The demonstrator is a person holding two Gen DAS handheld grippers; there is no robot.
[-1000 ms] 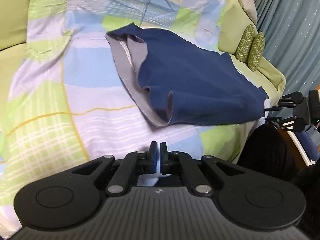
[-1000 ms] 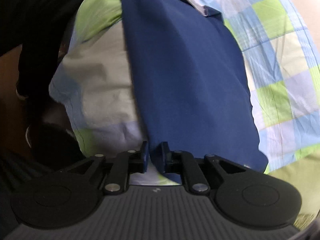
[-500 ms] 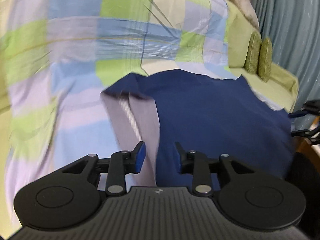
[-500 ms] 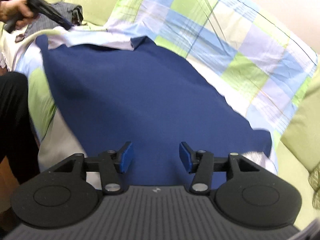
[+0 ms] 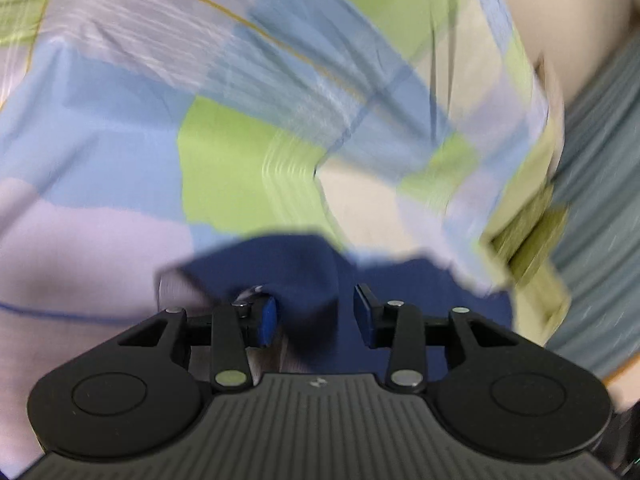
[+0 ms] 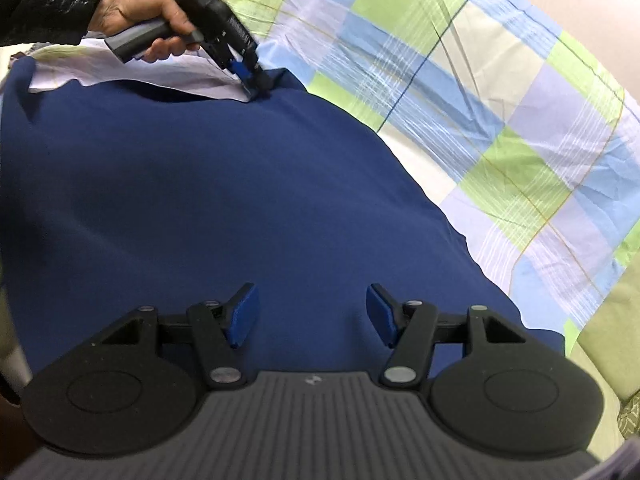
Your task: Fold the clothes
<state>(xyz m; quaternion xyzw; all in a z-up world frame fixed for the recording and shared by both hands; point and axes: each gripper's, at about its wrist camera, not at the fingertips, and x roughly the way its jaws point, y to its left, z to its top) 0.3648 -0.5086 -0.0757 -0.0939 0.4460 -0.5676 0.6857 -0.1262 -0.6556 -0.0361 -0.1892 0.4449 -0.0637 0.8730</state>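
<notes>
A navy garment [image 6: 200, 184] lies spread flat on the checked bedsheet [image 6: 500, 100], with a pale grey inner band [image 6: 132, 76] showing along its far edge. My right gripper [image 6: 312, 314] hovers over the garment's near part. Its jaws are opening and nothing sits between them. A hand holds my left gripper [image 6: 252, 80] at the garment's far corner, fingertips down on the cloth. In the blurred left wrist view, the left gripper [image 5: 316, 316] is open. A raised fold of the navy garment [image 5: 312, 264] sits between its blue pads [image 5: 266, 320], which do not press on it.
A person's hand and black sleeve [image 6: 132, 20] reach in from the upper left. The checked sheet [image 5: 240, 140] stretches beyond the garment. A green cushion [image 6: 600, 320] lies at the right, and a grey-blue curtain [image 5: 600, 200] hangs past the bed's edge.
My left gripper went from shut to open and swept across to the garment's far corner. The right gripper let go of the navy edge, opened wide and swung round over the spread cloth.
</notes>
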